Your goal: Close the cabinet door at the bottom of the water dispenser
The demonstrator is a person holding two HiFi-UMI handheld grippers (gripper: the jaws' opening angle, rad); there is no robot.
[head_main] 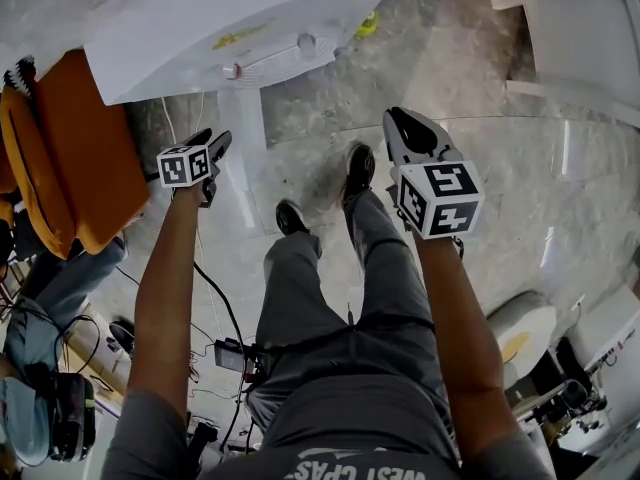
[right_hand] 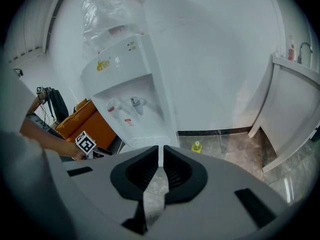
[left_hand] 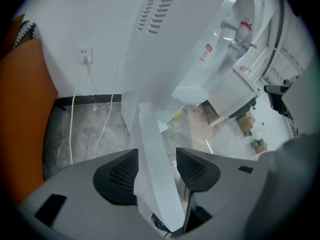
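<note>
The white water dispenser (head_main: 200, 18) stands at the top of the head view, with its thin white cabinet door (head_main: 245, 128) swung out over the floor. My left gripper (head_main: 218, 146) is low beside that door. In the left gripper view the door's edge (left_hand: 150, 129) runs between the spread jaws of the left gripper (left_hand: 157, 159), which is open, and the pads (left_hand: 117, 176) do not press on it. My right gripper (head_main: 400, 118) hangs further right over the floor. In its own view the right gripper (right_hand: 161, 151) is shut on nothing and points at the dispenser (right_hand: 135, 84).
An orange seat (head_main: 80, 158) stands left of the dispenser. A power cord runs from a wall socket (left_hand: 86, 55). A small yellow thing (right_hand: 197, 146) lies by the wall. White furniture (head_main: 570, 38) is at the right. My shoes (head_main: 357, 168) and floor cables (head_main: 215, 298) are below.
</note>
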